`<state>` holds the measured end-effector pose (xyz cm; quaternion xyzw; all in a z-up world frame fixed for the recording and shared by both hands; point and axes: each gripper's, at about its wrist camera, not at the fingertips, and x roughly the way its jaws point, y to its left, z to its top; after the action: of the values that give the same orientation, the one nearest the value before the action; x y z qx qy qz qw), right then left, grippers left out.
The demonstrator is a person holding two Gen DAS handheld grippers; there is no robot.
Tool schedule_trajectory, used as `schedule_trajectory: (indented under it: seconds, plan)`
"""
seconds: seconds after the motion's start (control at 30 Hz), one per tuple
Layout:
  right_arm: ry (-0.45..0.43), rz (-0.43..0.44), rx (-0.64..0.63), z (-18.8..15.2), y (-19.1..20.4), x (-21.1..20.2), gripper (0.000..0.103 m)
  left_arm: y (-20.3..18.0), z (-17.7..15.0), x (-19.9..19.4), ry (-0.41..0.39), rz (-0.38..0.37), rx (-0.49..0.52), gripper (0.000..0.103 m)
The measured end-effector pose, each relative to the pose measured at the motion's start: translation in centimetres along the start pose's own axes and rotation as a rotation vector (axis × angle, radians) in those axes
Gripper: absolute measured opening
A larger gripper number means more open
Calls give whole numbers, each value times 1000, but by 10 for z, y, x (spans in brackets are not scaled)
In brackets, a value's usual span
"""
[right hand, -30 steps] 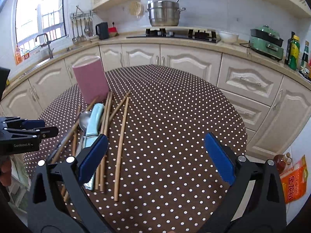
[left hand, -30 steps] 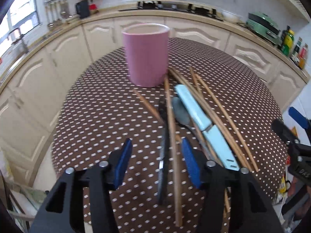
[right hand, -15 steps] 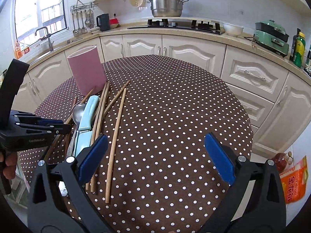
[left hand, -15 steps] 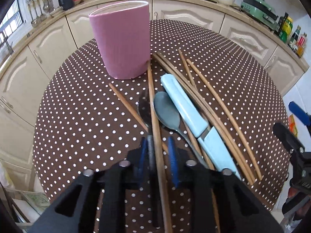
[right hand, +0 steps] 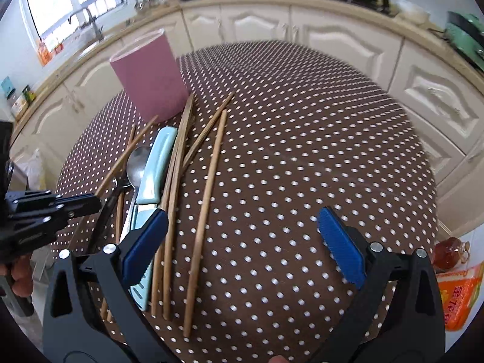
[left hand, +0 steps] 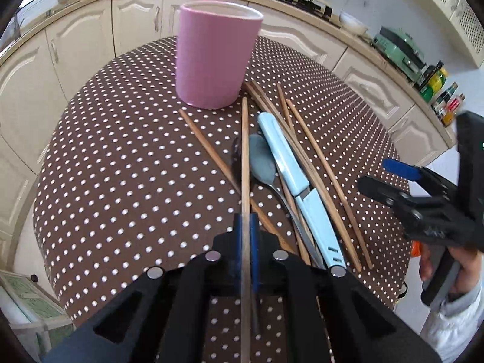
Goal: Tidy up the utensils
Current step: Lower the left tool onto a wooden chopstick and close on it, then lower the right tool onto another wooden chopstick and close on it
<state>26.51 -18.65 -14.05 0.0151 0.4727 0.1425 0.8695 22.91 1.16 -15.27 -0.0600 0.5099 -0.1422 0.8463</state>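
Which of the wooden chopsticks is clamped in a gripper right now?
The chopstick pointing straight at the pink holder, pinched in the left gripper; the others lie loose.

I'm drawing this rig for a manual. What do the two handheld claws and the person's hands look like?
Both are matte black plastic with hollowed triangular arms, silver round pivot bolts and ribbed blue finger pads. The left claw and right claw look identical. Faint white lettering marks the left claw's side, too blurred to read. No cables show. The right hand is bare, with a light grey sleeve at its wrist.
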Motion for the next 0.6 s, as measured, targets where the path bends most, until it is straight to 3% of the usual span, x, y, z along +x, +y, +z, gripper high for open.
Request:
schedule_trajectory:
  seconds: [0.2,0.27,0.4,0.5,0.6]
  plan:
    - [144,23,-12,22,7,21,74,22,-10,-18,-25,-3,-40,5]
    - [189,15,-31,30,11,27,71,28,-15,-26,-31,12,-57,5]
    - [281,2,-43,42,16,40,50,46,-20,-22,-16,71,-113,5]
    - [326,-39,-78,50,22,48,40,59,-14,-9,38,138,-143,5]
    - [349,-67,-111,58,29,54,34,65,-4,-6,52,157,-148,6]
